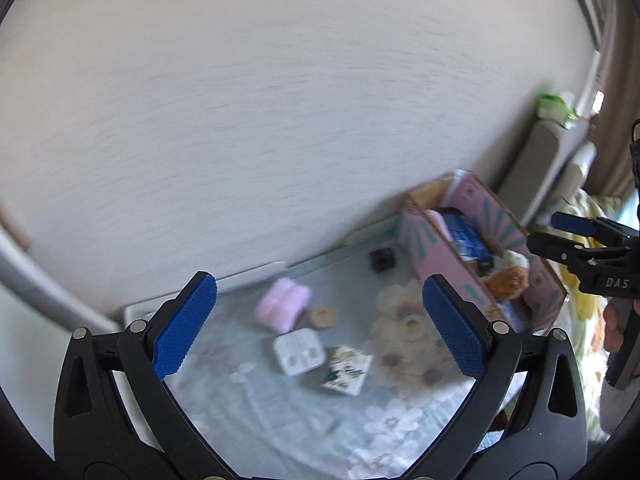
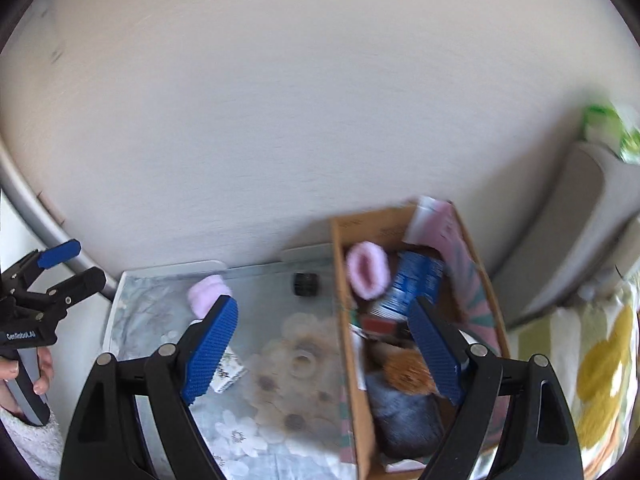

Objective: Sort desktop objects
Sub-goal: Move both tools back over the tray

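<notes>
Desktop objects lie in two groups: some loose on the table, some already gathered in the cardboard box at its right end. Loose near the middle are a pink fluffy roll, a white case, a small printed carton, a round wooden piece and a roll of clear tape, with a small black cube farther back by the wall. Inside the box sit another pink fluffy piece, a blue packet, a brown furry toy and a dark grey bundle (what lies beneath them is too blurred to tell).

Judging by this split, the box is the collecting place and the loose things are what remains. The left hand-held gripper hangs above the loose cluster, jaws spread wide with nothing between them. The right hand-held gripper is over the box's near wall, also wide apart and empty, probably positioned to drop into or reach from the box.

A flowered cloth covers the table, and the tape nearly vanishes against its pattern. The case and carton lie close together, so taking one could nudge the other. The box wall stands between the loose things and the box's interior.
</notes>
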`<state>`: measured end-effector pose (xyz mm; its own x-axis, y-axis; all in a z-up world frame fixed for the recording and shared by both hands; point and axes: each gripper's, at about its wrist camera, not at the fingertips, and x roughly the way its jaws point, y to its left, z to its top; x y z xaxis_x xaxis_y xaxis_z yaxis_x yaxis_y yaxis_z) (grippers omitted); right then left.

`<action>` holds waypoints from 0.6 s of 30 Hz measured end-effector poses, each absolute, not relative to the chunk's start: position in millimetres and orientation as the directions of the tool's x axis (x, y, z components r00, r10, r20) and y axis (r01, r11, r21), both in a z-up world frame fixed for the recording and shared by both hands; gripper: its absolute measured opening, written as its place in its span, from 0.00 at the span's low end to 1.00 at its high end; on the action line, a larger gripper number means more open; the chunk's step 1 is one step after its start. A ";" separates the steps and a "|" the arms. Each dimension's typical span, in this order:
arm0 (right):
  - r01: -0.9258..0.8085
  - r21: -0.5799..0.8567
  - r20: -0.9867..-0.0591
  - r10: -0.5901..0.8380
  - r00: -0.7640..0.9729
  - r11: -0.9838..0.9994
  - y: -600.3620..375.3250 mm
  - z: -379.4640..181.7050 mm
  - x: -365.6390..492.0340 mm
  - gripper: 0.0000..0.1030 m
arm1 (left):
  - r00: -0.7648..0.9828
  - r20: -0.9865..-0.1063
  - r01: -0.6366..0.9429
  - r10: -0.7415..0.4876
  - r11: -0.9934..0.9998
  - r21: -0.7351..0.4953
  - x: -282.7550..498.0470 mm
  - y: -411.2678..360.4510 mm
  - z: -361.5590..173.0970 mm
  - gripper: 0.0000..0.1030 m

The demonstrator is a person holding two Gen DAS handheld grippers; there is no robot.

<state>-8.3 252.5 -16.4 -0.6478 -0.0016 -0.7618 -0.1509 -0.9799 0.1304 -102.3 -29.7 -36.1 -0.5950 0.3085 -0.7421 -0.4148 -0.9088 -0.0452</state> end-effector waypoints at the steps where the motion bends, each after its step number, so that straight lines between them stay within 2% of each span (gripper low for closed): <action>1: -0.128 0.124 -0.758 -0.010 -0.652 -0.984 245.4 -17.7 -10.4 0.82 | -0.604 -0.740 -0.398 0.295 -0.917 -0.040 -100.9 -36.4 -37.5 1.00; 8: 0.056 0.122 -0.761 -0.129 -0.636 -0.991 189.9 -55.5 -18.3 0.82 | -0.555 -0.793 -0.299 0.251 -0.950 -0.091 -95.0 -68.0 -84.1 1.00; 14: 0.262 0.087 -0.793 -0.226 -0.566 -0.961 146.3 -119.1 -8.6 0.82 | -0.430 -0.859 -0.254 0.278 -0.950 -0.180 -101.4 -66.5 -157.5 1.00; 18: 0.355 0.054 -0.816 -0.246 -0.522 -0.933 131.8 -164.2 -6.2 0.82 | -0.373 -0.892 -0.247 0.256 -0.954 -0.171 -114.9 -54.8 -203.8 1.00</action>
<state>-6.2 131.8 -164.2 -0.5223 -0.2464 -0.8164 0.3551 -0.9332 0.0545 -114.9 -54.8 -203.8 -0.3725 0.2565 -0.8919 -0.2472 -0.9537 -0.1710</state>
